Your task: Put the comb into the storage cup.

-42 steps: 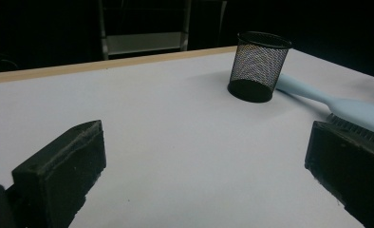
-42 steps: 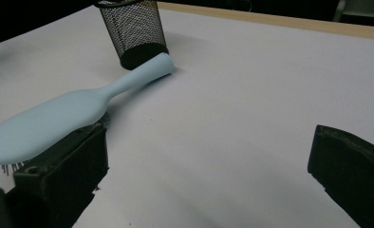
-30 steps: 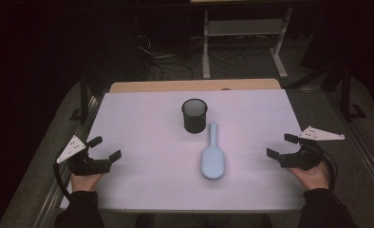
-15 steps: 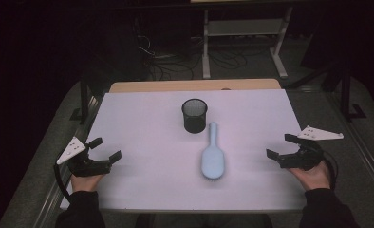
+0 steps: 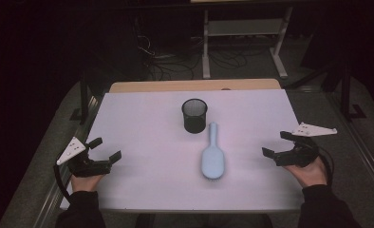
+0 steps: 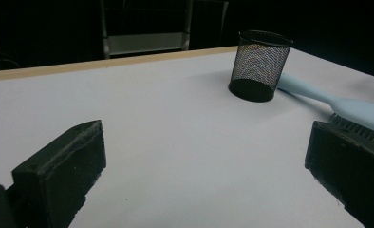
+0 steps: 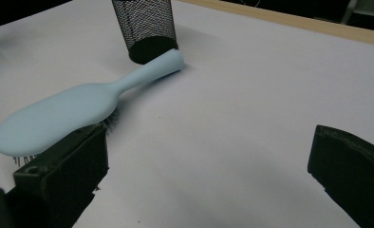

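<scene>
A light blue hairbrush lies bristles down in the middle of the white table, its handle pointing at a black mesh cup that stands upright just beyond it. My left gripper rests open near the table's left edge, nothing between its jaws. My right gripper rests open near the right edge, a short way from the brush. The left gripper view has the cup and the brush ahead on the right. The right gripper view has the brush and the cup on the left.
A wooden strip borders the table's far edge. Beyond it, on the dark floor, stand a white metal stand and loose cables. Dark metal posts flank the table left and right.
</scene>
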Demonstrator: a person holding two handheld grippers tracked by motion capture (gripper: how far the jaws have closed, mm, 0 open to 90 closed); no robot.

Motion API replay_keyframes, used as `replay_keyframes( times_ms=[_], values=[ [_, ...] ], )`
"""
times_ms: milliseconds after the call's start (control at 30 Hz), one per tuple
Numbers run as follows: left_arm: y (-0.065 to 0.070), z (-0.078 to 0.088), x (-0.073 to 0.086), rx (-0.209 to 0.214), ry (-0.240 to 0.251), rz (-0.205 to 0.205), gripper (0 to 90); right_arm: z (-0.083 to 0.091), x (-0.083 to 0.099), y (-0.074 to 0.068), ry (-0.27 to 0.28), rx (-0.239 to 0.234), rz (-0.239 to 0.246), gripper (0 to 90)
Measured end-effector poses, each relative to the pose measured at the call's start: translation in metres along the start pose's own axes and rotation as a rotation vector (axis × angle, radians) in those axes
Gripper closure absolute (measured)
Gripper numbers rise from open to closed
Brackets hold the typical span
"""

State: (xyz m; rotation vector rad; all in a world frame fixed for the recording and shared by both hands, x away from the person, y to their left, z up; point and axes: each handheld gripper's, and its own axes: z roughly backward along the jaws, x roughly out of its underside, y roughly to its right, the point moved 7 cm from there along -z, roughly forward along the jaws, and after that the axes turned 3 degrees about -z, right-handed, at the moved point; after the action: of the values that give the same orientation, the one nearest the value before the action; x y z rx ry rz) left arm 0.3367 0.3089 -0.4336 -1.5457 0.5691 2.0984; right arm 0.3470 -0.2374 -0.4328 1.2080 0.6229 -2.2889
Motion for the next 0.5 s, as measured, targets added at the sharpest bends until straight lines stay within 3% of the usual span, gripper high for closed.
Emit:
replay_keyframes(
  times_ms=[500],
  values=[
    [0.0, 0.0, 0.0, 0.0, 0.002, -0.001, 0.0, -0.008, -0.021, -0.006, -0.025, -0.032, 0.029, 0.0]
  ],
)
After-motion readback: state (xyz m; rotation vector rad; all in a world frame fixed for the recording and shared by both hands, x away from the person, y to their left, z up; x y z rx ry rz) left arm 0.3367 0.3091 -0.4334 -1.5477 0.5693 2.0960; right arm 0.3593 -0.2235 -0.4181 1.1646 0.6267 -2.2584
